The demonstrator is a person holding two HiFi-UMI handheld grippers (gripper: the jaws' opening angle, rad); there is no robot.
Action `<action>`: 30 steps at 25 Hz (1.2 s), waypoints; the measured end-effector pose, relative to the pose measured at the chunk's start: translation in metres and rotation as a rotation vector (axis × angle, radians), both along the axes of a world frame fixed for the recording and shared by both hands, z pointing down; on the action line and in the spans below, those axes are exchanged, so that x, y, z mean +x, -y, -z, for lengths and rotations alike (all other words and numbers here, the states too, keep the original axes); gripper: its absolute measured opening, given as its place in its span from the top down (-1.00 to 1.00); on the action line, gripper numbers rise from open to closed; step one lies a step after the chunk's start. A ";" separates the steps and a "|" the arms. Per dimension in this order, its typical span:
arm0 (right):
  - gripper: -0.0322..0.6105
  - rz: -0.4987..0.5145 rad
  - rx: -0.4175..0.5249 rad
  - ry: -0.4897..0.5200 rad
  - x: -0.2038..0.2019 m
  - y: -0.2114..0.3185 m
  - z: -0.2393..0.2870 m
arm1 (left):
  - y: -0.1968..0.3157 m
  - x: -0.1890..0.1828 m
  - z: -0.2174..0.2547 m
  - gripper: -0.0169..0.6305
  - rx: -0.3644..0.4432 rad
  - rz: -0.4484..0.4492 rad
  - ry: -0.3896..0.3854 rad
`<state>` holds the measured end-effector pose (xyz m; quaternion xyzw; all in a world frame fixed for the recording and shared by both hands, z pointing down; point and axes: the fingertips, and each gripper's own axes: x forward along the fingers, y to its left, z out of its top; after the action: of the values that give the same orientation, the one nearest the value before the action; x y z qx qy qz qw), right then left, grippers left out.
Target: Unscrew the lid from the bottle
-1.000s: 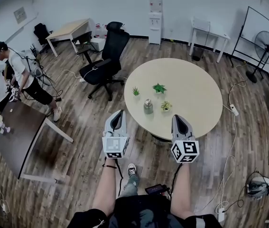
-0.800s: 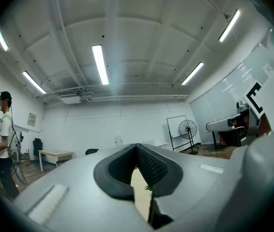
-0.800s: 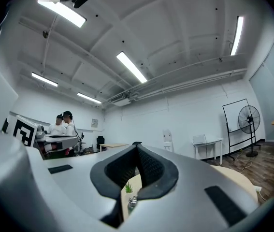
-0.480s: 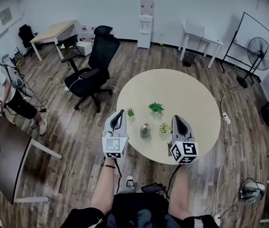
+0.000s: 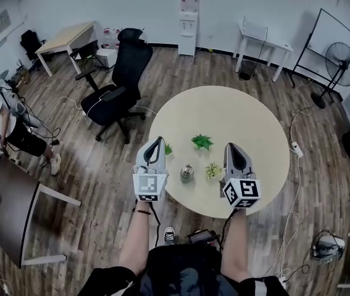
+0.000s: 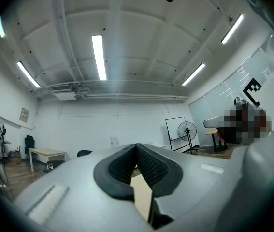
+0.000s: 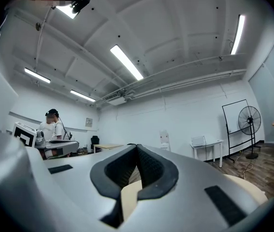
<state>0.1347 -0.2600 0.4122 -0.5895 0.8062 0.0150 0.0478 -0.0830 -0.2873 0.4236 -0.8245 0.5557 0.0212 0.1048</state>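
Table (image 5: 249, 119): round, beige; bottle (image 5: 187, 172) near its 7 o'clock edge.
Floor (image 5: 100, 165): wood planks.
Left gripper (image 5: 155, 144), right gripper (image 5: 231, 148): jaws closed, empty.

1. The round table (image 5: 249, 113) is pale beige.
2. The small plants (image 5: 202, 142) are green.
3. The bottle (image 5: 187, 172) is greyish.
4. The office chair (image 5: 128, 66) is black.
5. The floor (image 5: 70, 159) is brown wood planks.
6. The left gripper (image 5: 157, 143) and right gripper (image 5: 231, 148) are grey, and their cubes (image 5: 150, 187) carry black-and-white squares.

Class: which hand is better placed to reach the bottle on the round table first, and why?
Probably the left. The left tongs sit nearer the bottle in the head view, with nothing standing between them. A small plant stands between the bottle and the right tongs. Both tongs are shut and empty.
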 end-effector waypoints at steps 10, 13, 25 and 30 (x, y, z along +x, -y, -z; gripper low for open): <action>0.89 0.025 -0.026 -0.027 0.018 0.020 -0.011 | 0.013 0.027 -0.003 0.87 0.013 -0.009 -0.016; 0.89 0.027 -0.036 -0.039 0.020 0.021 -0.017 | 0.016 0.032 -0.004 0.50 0.019 -0.016 -0.027; 0.89 0.026 -0.071 -0.053 0.026 0.032 -0.031 | 0.029 0.056 -0.027 -0.16 0.022 -0.094 -0.017; 0.89 0.032 -0.107 -0.073 0.027 0.034 -0.047 | 0.029 0.064 -0.083 -0.16 -0.024 -0.119 -0.044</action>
<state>0.1616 -0.2936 0.4592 -0.5773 0.8164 -0.0071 -0.0131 -0.0188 -0.3160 0.5070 -0.8565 0.5082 0.0390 0.0811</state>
